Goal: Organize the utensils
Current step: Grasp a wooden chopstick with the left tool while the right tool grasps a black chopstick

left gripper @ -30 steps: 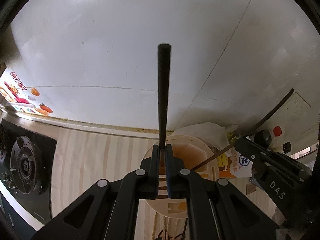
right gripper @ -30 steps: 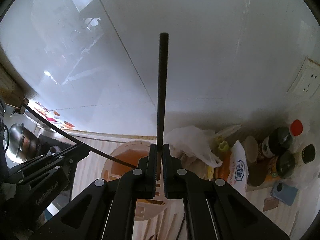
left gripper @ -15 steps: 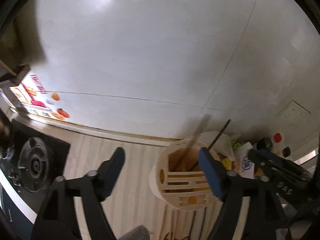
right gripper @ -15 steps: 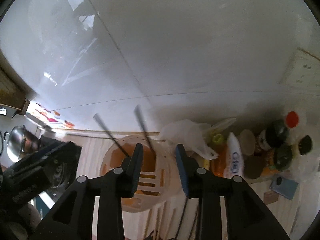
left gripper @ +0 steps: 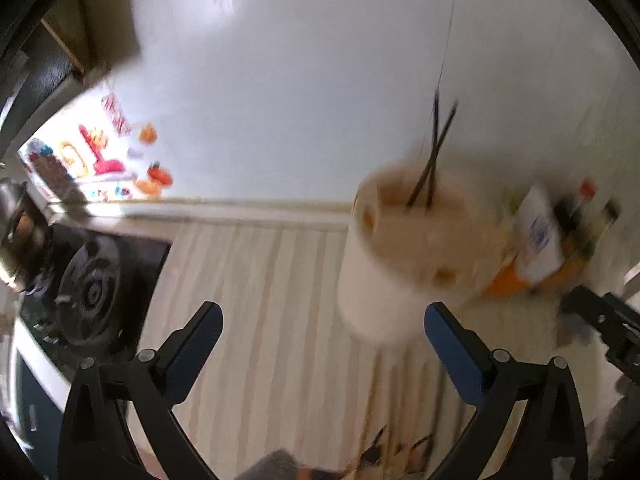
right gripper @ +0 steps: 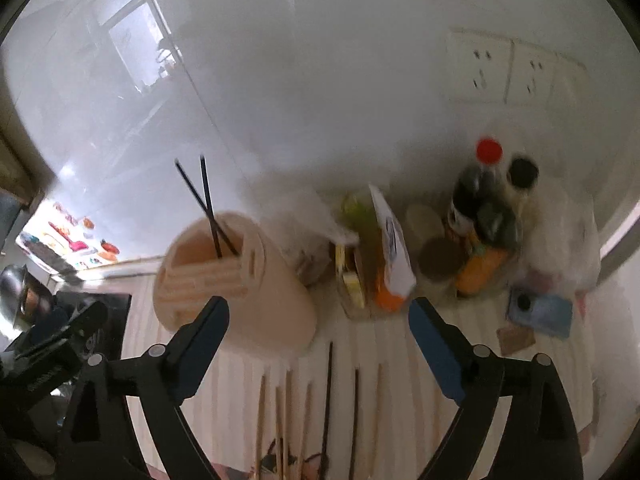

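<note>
While both sets of fingers stand spread wide with nothing between them, the left gripper (left gripper: 322,336) shows flat black pads (left gripper: 196,344) faced in blue, and the right gripper (right gripper: 318,330) is built the same, its pads (right gripper: 436,344) angular and matte. Just beyond the right gripper's left finger sits the utensil holder (right gripper: 240,280), a rounded cream plastic tub with slotted dividers across its mouth. Two thin black chopsticks (right gripper: 206,204) stand in its far compartment, crossed like an X and leaning against the glossy white wall. From the left wrist view the same holder (left gripper: 416,248) is blurred, far and to the right of the fingers, with the crossed sticks (left gripper: 434,148) rising from it. On the pale striped wooden bench (right gripper: 400,344), near the right gripper, several loose chopsticks (right gripper: 328,392) lie lengthwise, some dark, some light wood. Right of the holder crowd a white carton (right gripper: 394,248), a dark bottle with a red cap (right gripper: 478,184) and a blue pad (right gripper: 540,314). At far left lies a black round gas burner (left gripper: 90,292).
</note>
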The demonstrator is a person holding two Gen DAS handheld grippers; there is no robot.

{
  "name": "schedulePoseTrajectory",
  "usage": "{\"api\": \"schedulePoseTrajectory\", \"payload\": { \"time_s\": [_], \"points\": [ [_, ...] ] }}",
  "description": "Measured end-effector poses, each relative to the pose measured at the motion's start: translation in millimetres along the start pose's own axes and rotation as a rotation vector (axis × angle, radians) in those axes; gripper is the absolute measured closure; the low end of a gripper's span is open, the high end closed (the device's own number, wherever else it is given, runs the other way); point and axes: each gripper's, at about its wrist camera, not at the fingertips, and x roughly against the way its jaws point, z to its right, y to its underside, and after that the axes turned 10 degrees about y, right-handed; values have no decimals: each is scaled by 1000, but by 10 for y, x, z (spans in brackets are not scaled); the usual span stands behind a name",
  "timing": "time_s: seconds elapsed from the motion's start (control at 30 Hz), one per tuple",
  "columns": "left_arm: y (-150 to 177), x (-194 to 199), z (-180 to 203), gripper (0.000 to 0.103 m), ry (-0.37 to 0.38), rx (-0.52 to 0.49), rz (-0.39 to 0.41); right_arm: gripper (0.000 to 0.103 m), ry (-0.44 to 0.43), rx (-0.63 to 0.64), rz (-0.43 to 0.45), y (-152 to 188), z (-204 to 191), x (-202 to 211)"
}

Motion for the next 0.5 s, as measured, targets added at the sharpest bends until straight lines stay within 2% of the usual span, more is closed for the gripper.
{"api": "schedulePoseTrajectory", "payload": {
  "time_s": [0.07,0.2,0.23,0.37,0.43,0.5],
  "points": [
    [172,-133,7,0,-22,1,-47,10,22,18,-20,222,28,-106],
    [555,-515,28,0,-32,-5,-163,11,55,32,-131,618,138,-438],
    [618,-592,42,0,-36,-12,-182,13,56,33,-156,702,161,-516],
    [868,-968,96,2,-27,-27,-281,44,47,32,-297,1046,241,-921],
    [980,-1178,131,11,3,-28,-338,52,43,35,-346,1202,241,-1090],
    [1062,-1319,179,28,12,-37,-381,58,50,40,-389,1318,237,-1264]
  ]
}}
